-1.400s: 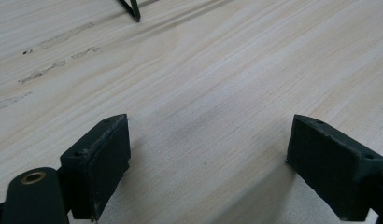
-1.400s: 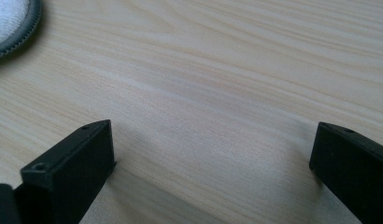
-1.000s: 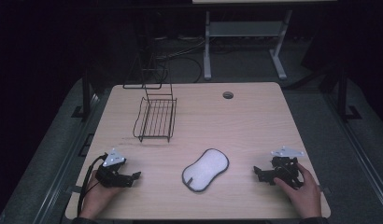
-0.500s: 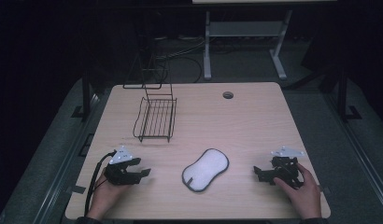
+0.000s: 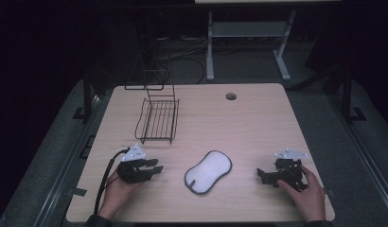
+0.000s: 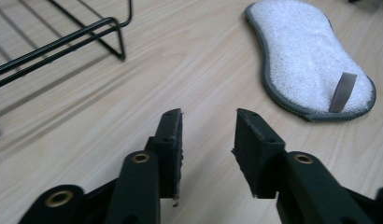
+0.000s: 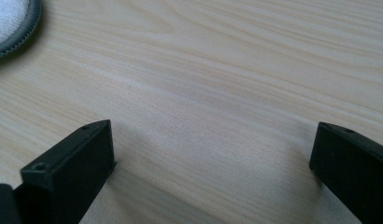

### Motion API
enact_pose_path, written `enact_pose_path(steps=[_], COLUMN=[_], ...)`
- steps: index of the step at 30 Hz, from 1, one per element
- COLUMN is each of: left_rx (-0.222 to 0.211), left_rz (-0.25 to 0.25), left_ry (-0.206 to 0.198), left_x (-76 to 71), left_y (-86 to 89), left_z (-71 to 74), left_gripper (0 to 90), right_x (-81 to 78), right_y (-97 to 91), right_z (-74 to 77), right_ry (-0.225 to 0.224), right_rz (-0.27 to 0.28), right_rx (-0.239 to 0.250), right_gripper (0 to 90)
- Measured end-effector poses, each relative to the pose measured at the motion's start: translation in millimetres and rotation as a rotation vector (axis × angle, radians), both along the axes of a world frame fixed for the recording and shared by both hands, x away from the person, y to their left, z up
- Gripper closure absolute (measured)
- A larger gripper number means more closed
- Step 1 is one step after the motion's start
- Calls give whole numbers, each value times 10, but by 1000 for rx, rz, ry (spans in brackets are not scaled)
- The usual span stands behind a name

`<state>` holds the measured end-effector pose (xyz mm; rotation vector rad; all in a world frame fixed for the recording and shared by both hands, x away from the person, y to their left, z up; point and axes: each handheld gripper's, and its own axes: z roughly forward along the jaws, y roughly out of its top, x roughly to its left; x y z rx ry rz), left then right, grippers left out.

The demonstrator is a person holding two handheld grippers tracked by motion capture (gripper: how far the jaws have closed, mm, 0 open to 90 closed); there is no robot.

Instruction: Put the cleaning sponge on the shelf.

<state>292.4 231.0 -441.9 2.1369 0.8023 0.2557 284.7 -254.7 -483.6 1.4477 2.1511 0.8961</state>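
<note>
- Claws low over the counter [image 5: 258,118], one per hand, neither gripping anything.
- Left claw [image 5: 155,169]: jaws part-open, aimed toward the white scrubbing pad [image 5: 208,172] lying flat just ahead and to its right, grey loop tab [image 6: 341,91] nearest; likely lined up for a pick.
- Wire rack [image 5: 157,119] stands ahead-left, empty.
- Right claw [image 5: 261,176]: jaws spread wide, pad ahead of it, apart.

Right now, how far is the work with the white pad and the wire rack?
Nothing looks done: the white pad lies flat on the table, apart from the empty wire rack. In hand: nothing; left gripper and right gripper have open jaws. Any grasping or moving is left.
</note>
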Motion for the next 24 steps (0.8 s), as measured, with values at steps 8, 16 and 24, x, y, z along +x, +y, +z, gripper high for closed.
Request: enact_pose_path(steps=[8,16,24], left_rx=[-18,-18,-37], left_rz=[-60,-105,-153], left_ry=[24,41,60], left_x=[44,61,68], left_y=[-189,-381,-608], left_z=[70,99,76], left_gripper=[843,899,899], right_x=[1,2,7], right_y=[1,1,3], right_z=[0,-1,-1], right_ry=[0,-1,-1], right_rz=[-1,0,-1], right_rx=[1,0,1], right_gripper=[0,0,0])
